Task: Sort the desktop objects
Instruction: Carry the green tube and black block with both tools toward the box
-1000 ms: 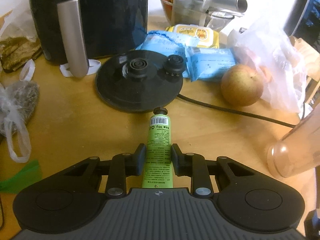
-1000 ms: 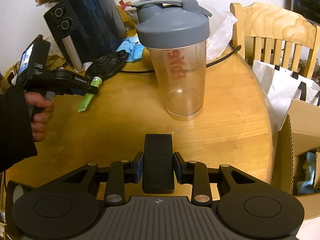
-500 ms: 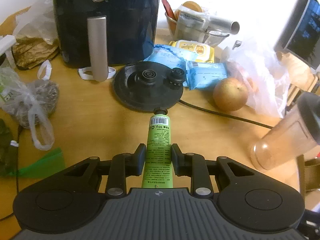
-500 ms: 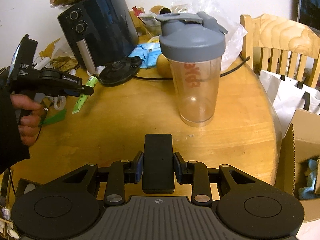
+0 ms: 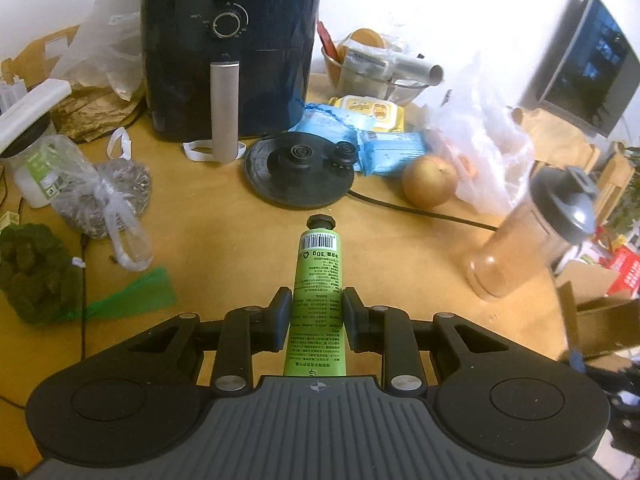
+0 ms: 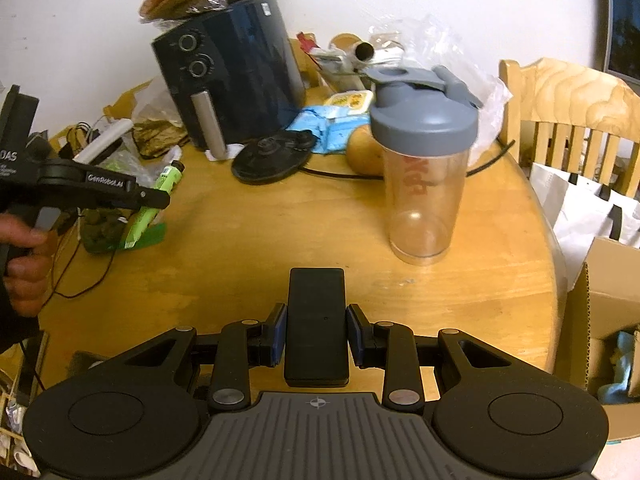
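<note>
My left gripper [image 5: 316,304] is shut on a green tube [image 5: 318,276] with a black cap, held in the air above the round wooden table [image 5: 240,248]. The right wrist view shows that left gripper [image 6: 154,200] at the far left, with the green tube [image 6: 154,200] slanting through its jaws and a hand [image 6: 20,264] on its grip. My right gripper [image 6: 316,330] is shut on a flat black rectangular device [image 6: 316,324], also lifted over the table [image 6: 248,264].
A black air fryer [image 5: 232,48] stands at the back with a kettle base [image 5: 298,170] and its cord before it. Blue and yellow packets [image 5: 360,128], a round fruit [image 5: 430,180], plastic bags and a shaker bottle [image 6: 424,176] crowd the table. A wooden chair [image 6: 568,112] and cardboard box [image 6: 604,332] stand right.
Both grippers have risen and drawn back from the table with their objects held. More of the air fryer and the clutter to the left shows in the left wrist view.
</note>
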A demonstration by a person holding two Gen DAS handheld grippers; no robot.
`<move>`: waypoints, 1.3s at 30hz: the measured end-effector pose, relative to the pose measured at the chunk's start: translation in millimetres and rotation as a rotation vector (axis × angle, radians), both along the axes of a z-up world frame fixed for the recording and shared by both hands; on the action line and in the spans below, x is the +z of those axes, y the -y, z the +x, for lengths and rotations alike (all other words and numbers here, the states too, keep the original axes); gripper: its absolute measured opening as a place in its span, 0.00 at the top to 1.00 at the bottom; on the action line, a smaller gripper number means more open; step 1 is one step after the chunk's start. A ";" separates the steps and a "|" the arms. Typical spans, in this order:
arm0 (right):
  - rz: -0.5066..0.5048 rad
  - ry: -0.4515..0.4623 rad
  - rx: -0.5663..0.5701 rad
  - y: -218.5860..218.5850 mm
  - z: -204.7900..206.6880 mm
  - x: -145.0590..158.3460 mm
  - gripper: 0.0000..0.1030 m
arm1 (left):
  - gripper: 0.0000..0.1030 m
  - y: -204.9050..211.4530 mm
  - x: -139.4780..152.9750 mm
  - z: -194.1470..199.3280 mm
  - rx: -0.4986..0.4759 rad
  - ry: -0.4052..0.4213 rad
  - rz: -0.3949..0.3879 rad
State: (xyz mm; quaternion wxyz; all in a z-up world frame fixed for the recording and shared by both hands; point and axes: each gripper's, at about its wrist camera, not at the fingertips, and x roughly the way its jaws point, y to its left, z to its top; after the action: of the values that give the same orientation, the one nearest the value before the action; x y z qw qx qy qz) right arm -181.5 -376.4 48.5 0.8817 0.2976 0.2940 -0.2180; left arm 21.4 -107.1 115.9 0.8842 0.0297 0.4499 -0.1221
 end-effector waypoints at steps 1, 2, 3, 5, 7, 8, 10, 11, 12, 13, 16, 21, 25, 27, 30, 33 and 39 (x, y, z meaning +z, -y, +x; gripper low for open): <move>-0.003 0.003 0.006 -2.6 0.3 2.1 0.67 | 0.73 -1.8 2.6 -4.4 -0.003 0.001 -0.002; -0.006 0.007 0.010 -6.1 0.9 4.6 0.67 | 0.73 -3.8 5.4 -9.2 -0.005 0.004 -0.003; -0.008 0.010 0.015 -8.8 1.3 6.5 0.67 | 0.73 -5.6 8.2 -14.5 -0.007 0.006 -0.005; -0.012 0.017 0.024 -14.5 2.1 10.8 0.67 | 0.73 -9.6 13.1 -24.1 -0.013 0.008 -0.012; -0.016 0.023 0.032 -20.0 1.9 14.2 0.67 | 0.73 -13.8 17.6 -33.9 -0.013 0.010 -0.021; -0.018 0.025 0.034 -22.6 1.8 15.9 0.67 | 0.73 -15.9 19.1 -38.1 -0.013 0.010 -0.025; -0.016 0.029 0.070 -27.6 1.1 19.5 0.67 | 0.73 -19.8 21.6 -46.6 -0.014 0.009 -0.032; -0.018 0.030 0.072 -30.0 0.9 20.9 0.67 | 0.73 -21.4 22.2 -50.3 -0.013 0.008 -0.034; -0.019 0.031 0.074 -32.3 0.6 22.2 0.67 | 0.73 -22.8 22.8 -54.3 -0.016 0.005 -0.038; -0.020 0.032 0.074 -34.7 0.3 23.4 0.67 | 0.73 -24.2 22.9 -58.6 -0.020 0.000 -0.043; -0.020 0.033 0.080 -40.9 -0.1 25.0 0.67 | 0.73 -28.1 21.9 -70.5 -0.024 -0.013 -0.052; -0.016 0.032 0.094 -51.5 -0.6 26.5 0.67 | 0.73 -34.1 18.0 -89.1 -0.021 -0.041 -0.068; -0.016 0.029 0.106 -58.4 0.0 27.4 0.67 | 0.73 -37.7 13.0 -104.5 -0.016 -0.066 -0.080; -0.018 0.027 0.111 -61.5 0.0 27.9 0.67 | 0.73 -39.5 10.5 -112.1 -0.011 -0.078 -0.088; -0.020 0.024 0.119 -65.2 0.4 28.4 0.67 | 0.73 -40.5 7.0 -122.0 0.000 -0.094 -0.100; -0.021 0.021 0.127 -68.9 1.3 29.3 0.67 | 0.73 -41.2 3.7 -132.4 0.007 -0.112 -0.114; -0.026 0.012 0.151 -76.8 2.2 30.8 0.67 | 0.73 -40.8 -5.2 -151.6 0.021 -0.144 -0.132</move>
State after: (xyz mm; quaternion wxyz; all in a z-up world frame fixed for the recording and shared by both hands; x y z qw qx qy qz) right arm -179.3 -299.6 79.3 0.9012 0.2643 0.3074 -0.1529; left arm -130.2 -66.2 110.7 0.8507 -0.0424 0.5038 -0.1441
